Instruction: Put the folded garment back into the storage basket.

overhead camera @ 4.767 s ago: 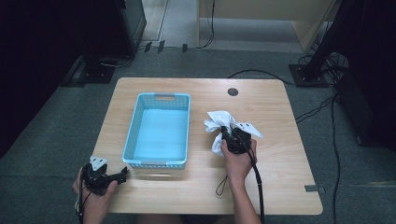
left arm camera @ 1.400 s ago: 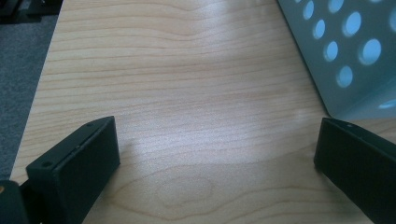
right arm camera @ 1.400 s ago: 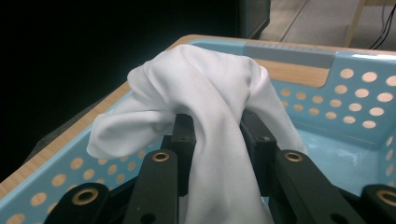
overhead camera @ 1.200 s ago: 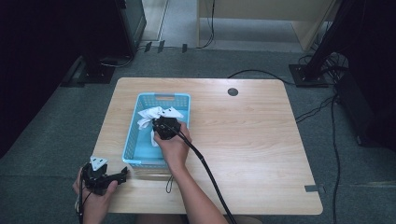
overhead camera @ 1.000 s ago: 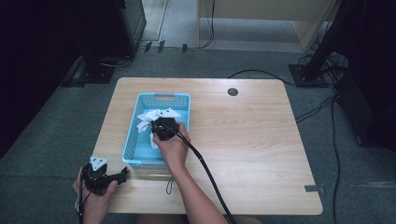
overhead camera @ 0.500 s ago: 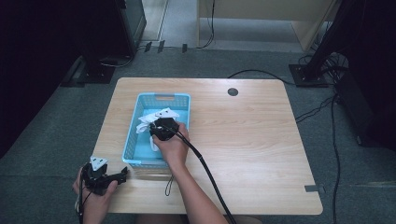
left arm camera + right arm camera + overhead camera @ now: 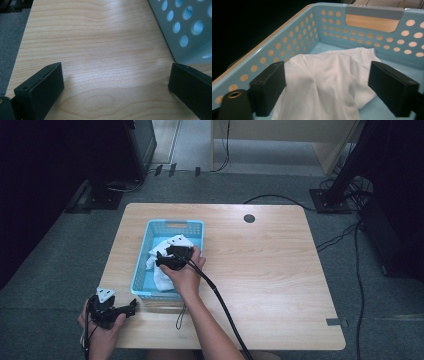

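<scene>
While the right gripper hangs over the light blue perforated plastic basket, its jaws have just been opening, and in the right gripper view they stand wide apart with the crumpled white cloth draped between them, the pads off the fabric as far as I can see. So the cloth is lying loose inside the basket, piled on its floor toward the near end, with the handle cutout on the far wall beyond it. The basket itself sits toward the left side of the pale wooden surface. The left gripper is parked near the front left corner of the surface, jaws spread wide with nothing between them, just bare wood and the basket's near corner off to one side. Looks to me like the drop-off step is basically done. Next move, I'd guess, is lifting the right gripper straight up out of the basket without snagging the cloth, since a fold lies close to one jaw.
</scene>
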A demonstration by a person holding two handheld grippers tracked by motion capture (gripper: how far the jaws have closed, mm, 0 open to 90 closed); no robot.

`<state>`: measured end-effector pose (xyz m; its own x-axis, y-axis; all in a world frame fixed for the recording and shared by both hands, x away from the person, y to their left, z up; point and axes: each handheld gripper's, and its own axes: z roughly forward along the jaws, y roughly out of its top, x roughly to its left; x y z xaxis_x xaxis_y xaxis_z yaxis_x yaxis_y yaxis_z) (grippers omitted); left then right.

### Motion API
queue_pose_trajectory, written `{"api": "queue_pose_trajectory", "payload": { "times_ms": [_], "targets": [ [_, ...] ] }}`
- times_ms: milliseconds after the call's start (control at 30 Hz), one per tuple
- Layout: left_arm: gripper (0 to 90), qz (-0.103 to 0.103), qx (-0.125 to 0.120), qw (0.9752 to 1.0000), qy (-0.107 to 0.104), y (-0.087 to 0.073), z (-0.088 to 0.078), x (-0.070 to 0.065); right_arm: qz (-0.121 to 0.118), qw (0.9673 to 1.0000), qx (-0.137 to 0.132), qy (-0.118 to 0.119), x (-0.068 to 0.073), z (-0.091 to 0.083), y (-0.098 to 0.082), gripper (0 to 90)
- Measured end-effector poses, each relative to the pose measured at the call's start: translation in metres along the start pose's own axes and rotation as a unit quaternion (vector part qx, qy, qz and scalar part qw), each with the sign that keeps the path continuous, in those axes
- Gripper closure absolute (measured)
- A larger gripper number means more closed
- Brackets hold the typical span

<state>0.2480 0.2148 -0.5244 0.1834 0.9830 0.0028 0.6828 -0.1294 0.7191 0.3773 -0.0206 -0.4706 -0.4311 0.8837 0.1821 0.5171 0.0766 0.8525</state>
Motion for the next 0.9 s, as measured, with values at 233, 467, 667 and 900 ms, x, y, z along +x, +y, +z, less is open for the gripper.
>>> {"api": "queue_pose_trajectory", "payload": {
  "times_ms": [233,467,667,900],
  "targets": [
    [0.0,0.000,0.000,1.0000,0.000,0.000,0.000,0.000,-0.006,0.9997,-0.009,-0.022,0.002,-0.002,0.001,0.5],
    [0.0,0.000,0.000,1.0000,0.000,0.000,0.000,0.000,-0.006,0.9997,-0.017,-0.017,0.006,-0.002,0.000,0.0],
    [0.0,0.000,0.000,1.0000,0.000,0.000,0.000,0.000,-0.006,0.9998,-0.018,-0.011,0.007,-0.006,0.000,0.0],
    [0.1,0.000,0.000,1.0000,0.000,0.000,0.000,0.000,-0.006,0.9997,-0.020,-0.011,0.004,-0.013,0.003,0.0]
  ]
}}
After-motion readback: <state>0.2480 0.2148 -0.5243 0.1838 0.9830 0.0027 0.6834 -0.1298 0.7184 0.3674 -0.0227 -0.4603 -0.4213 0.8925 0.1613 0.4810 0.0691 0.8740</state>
